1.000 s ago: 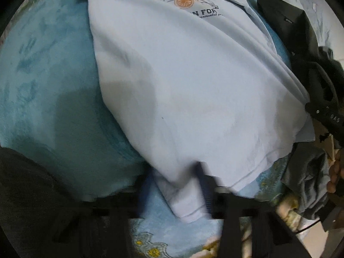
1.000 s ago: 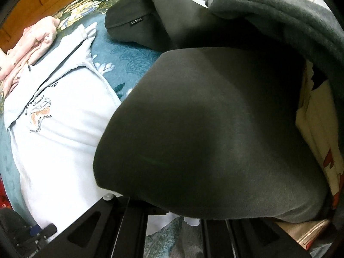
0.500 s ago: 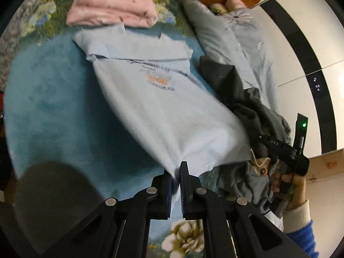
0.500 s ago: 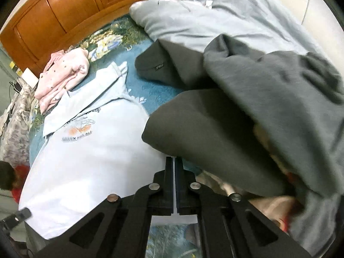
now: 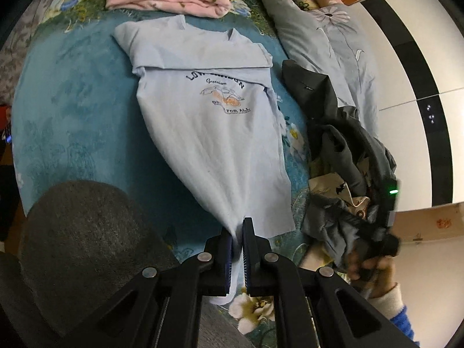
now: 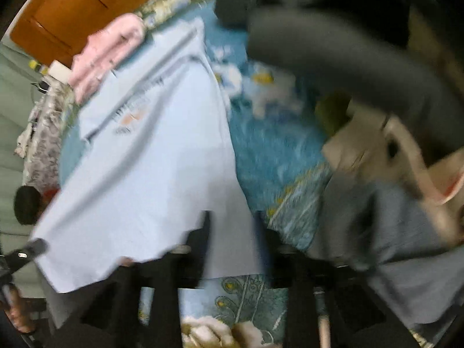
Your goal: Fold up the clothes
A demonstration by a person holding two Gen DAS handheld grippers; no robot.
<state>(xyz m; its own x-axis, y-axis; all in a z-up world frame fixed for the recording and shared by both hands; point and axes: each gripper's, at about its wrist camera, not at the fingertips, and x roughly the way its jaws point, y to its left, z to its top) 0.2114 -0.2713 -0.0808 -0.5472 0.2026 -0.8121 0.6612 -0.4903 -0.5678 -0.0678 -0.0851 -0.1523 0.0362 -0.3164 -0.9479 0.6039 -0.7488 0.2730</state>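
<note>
On the bed (image 5: pixel 72 110), the blue tee (image 5: pixel 214 133) lies print-up, collar far, hem toward you. Your left tongs (image 5: pixel 237 233) are pinched tight on the hem's near left corner, cloth bunched between the pads — good bite, keep it. Over to the right tongs (image 6: pixel 232 223): they look spread, straddling the hem's other corner, though the picture's blurred. I'd say seat that edge deep between the pads before closing, then lift both corners level and carry them toward the collar. Watch the dark pile (image 5: pixel 345 150) just beside the tee; don't snag it.
</note>
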